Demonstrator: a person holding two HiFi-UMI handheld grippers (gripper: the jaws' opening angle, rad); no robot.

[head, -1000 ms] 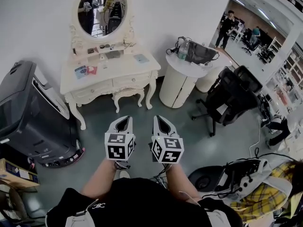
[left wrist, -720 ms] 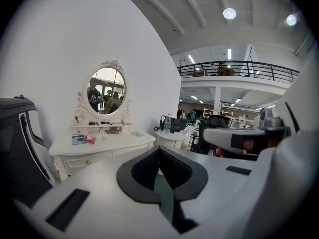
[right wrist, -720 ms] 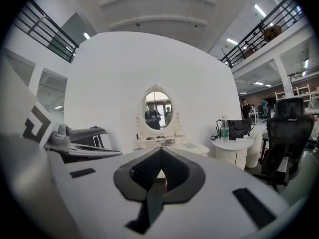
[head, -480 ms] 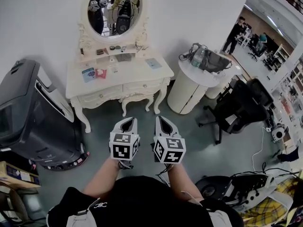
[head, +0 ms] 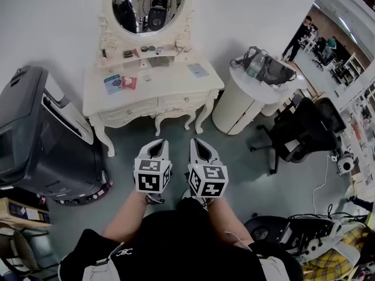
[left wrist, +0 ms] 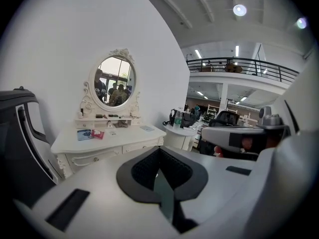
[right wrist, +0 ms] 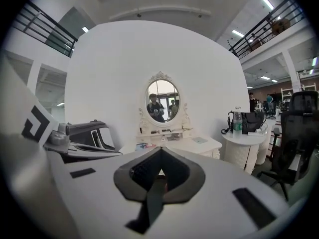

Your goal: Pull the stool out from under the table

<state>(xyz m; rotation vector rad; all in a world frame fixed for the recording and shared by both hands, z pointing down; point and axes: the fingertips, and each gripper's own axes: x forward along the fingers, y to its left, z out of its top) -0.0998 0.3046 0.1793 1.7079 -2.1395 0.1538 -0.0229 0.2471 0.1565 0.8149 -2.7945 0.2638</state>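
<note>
Left gripper (head: pixel 154 147): hovering over the grey floor (head: pixel 176 142) in front of the table, pointing toward it, sitting fully closed and gripping nothing (pads meeting tip to tip in the left gripper view).
Right gripper (head: pixel 199 146): hovering just beside the left one, pointing the same way, sitting fully closed as well, holding nothing.
Stool (head: pixel 174 117): standing tucked under the table, between its two front legs, showing only a pale seat edge and carved legs in the head view; hiding behind the gripper bodies in both gripper views.
Gripper-to-stool relation: lying apart, touching nowhere, with bare floor showing between the tips and the stool.
Table (head: pixel 146 97): standing against the white wall, cream with curved legs and two drawers, carrying an oval mirror (head: pixel 149 4), a blue booklet (head: pixel 112 84) and a small red item (head: pixel 129 82).
Left of the table: standing close by, a large black machine (head: pixel 35 133) on a wheeled base.
Right of the table: standing near, a round white stand (head: pixel 240 107) bearing a dark bag (head: pixel 269 70) and a bottle (head: pixel 253 64); beyond it, a black office chair (head: pixel 299 136).
Person: looking down over both forearms, wearing a black top.
</note>
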